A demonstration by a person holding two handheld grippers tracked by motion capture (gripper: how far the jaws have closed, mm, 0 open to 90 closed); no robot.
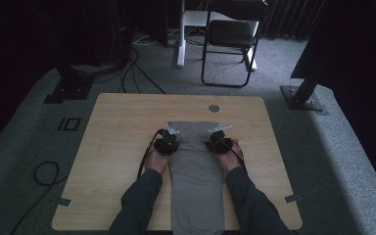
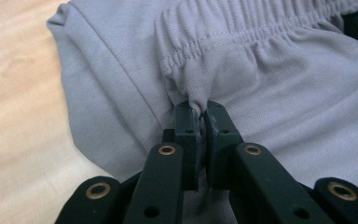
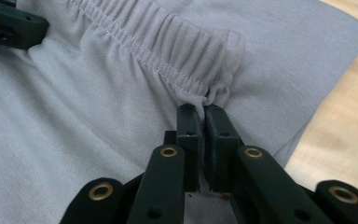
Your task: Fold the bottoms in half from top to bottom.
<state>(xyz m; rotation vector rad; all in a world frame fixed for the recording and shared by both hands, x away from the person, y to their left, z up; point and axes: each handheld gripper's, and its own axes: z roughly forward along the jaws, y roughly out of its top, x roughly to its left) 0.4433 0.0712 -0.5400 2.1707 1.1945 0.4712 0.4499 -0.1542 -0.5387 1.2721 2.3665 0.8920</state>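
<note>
Both grippers are clamped tight on the elastic waistband of the grey shorts: left gripper at the 9 o'clock corner, right gripper at the 3 o'clock corner. The garment's long axis runs 12 to 6 down the middle of the table, waistband folded back over the fabric, so I'd guess the pull goes along that line, hands level.

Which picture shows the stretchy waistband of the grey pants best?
The left gripper view: the waistband is close and sharp, its gathers and stitching clear, one end pinched in the fingers. The right gripper view shows its other end equally close. The high view shows it small and dim.
</note>
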